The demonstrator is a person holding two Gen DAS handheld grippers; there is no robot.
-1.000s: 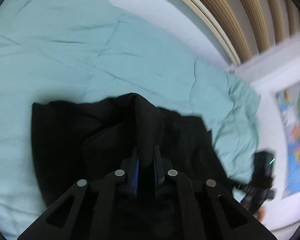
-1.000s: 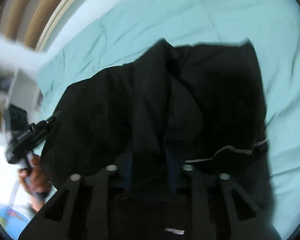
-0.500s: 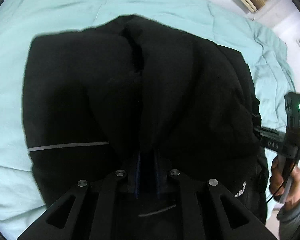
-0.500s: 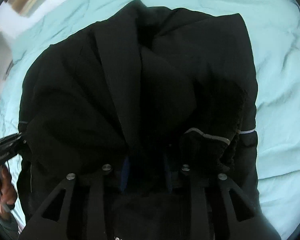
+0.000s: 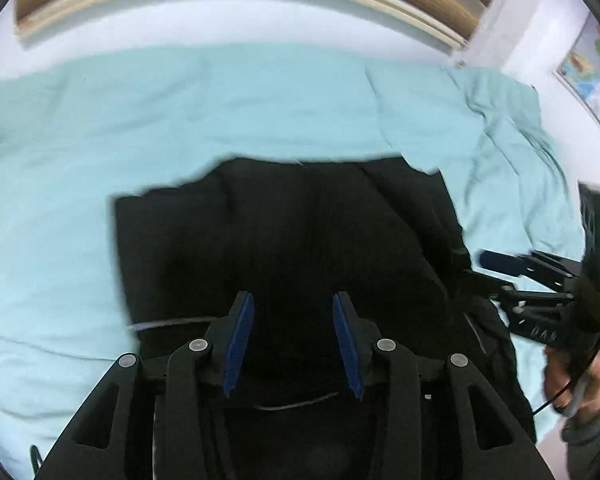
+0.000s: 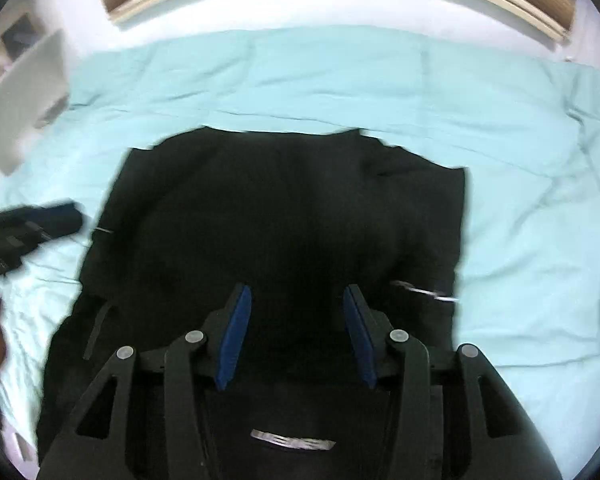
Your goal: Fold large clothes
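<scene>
Left wrist view showed the folded black fabric garment (image 5: pixel 292 232) lying on the light blue bedsheet (image 5: pixel 140 120), while the left gripper (image 5: pixel 293 320) and the right gripper (image 6: pixel 296 312) had just been opening, their jaws parted and holding nothing.

Your left gripper (image 5: pixel 293 334) is angling steeply downward, its blue-padded fingers (image 5: pixel 239 338) spread apart after just opening, nothing pinched between them. Your right gripper (image 6: pixel 296 332) is matching it, fingers (image 6: pixel 358 336) parted too, jaws freshly opened and gripping nothing. Your right hand (image 5: pixel 572 376) is wrapping its handle at the left camera's edge.
</scene>
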